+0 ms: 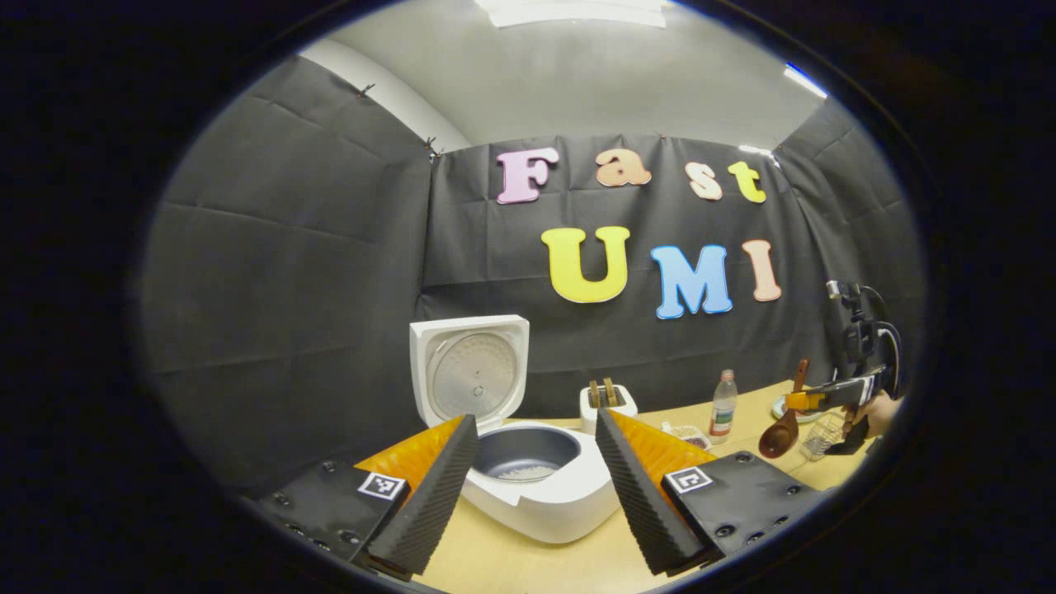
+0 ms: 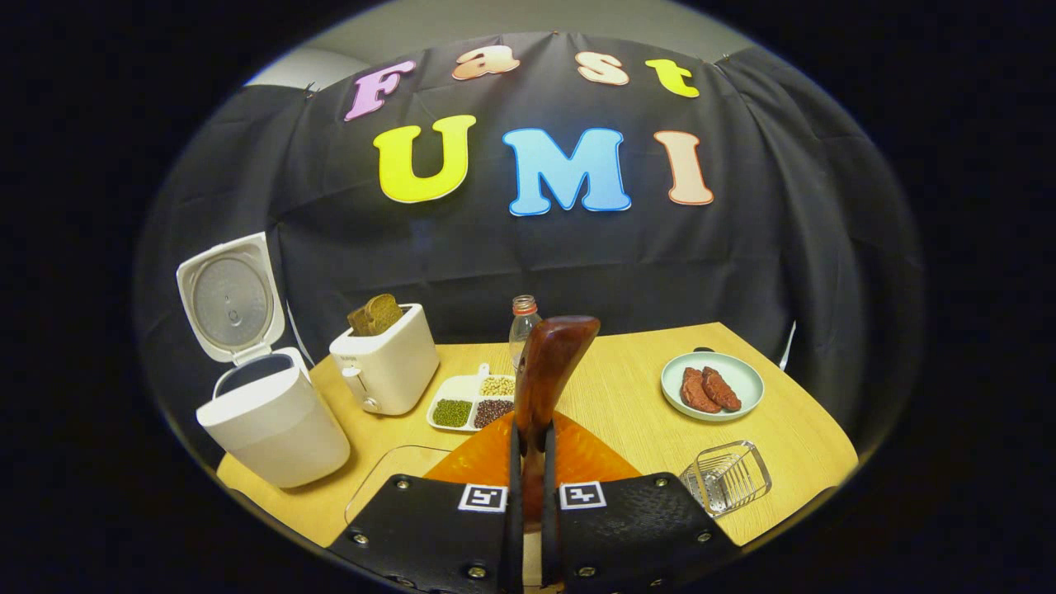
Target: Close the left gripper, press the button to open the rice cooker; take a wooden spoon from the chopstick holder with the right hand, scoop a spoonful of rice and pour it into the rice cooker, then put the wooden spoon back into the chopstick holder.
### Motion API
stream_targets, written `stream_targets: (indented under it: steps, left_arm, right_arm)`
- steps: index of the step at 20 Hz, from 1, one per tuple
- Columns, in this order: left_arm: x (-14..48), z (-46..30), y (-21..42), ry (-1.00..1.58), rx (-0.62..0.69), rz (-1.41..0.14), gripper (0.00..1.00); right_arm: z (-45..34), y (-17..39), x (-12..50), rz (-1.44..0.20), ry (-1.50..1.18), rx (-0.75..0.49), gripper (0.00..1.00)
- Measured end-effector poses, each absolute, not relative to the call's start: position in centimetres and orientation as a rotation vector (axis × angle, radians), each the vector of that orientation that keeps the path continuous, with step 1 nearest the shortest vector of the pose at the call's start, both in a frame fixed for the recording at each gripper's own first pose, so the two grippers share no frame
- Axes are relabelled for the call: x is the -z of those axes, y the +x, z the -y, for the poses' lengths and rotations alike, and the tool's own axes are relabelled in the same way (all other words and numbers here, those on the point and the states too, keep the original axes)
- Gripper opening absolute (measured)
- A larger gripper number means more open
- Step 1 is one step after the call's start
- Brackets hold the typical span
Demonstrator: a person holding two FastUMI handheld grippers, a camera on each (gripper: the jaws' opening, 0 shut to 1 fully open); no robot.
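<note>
In the left gripper view, my left gripper [image 1: 536, 478] sits low at the bottom with its two fingers spread wide and nothing between them. Straight ahead on the wooden table [image 1: 528, 565] stands the white rice cooker [image 1: 528, 487], its lid [image 1: 470, 371] tipped up and back, and a little white rice lying in the bottom of the dark inner pot [image 1: 525, 454]. Behind it is a white toaster [image 1: 607, 406] with bread slices in its slots, then a clear bottle [image 1: 723, 404]. Far to the right a hand [image 1: 879, 412] holds my right gripper [image 1: 804, 402], which is clamped on a wooden spoon [image 1: 784, 425], bowl hanging downward above the table.

In the right gripper view, my right gripper [image 2: 529, 462] has its fingers pressed together on the wooden spoon [image 2: 549, 371], whose handle rises upright between them. At left stands the rice cooker [image 2: 272, 429], lid raised. Beside it are the toaster [image 2: 386, 363], a divided tray of beans [image 2: 470, 402], and the bottle [image 2: 523, 326] behind the spoon. To the right sit a plate [image 2: 747, 375] with two reddish pieces on it and, nearer, a clear wire-lined holder [image 2: 730, 476] lying on the table.
</note>
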State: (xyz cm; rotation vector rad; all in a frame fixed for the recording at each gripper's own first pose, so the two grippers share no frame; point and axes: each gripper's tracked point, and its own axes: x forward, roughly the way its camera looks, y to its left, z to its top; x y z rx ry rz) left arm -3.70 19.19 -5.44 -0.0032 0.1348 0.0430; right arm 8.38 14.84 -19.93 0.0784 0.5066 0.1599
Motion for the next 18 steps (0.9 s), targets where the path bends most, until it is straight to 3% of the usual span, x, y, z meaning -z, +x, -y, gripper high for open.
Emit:
stream_targets:
  steps: [9, 18]
  left_arm:
    - [6.5, -20.8, -4.8, 0.024, -0.079, -0.155, 0.98]
    - [7.0, -20.7, -5.6, 0.016, -0.100, -0.161, 0.98]
  right_arm:
    - [-18.8, 7.0, 24.3, -0.489, -0.118, -0.187, 0.08]
    - [-22.3, 5.0, 25.2, -0.609, 0.178, -0.257, 0.09]
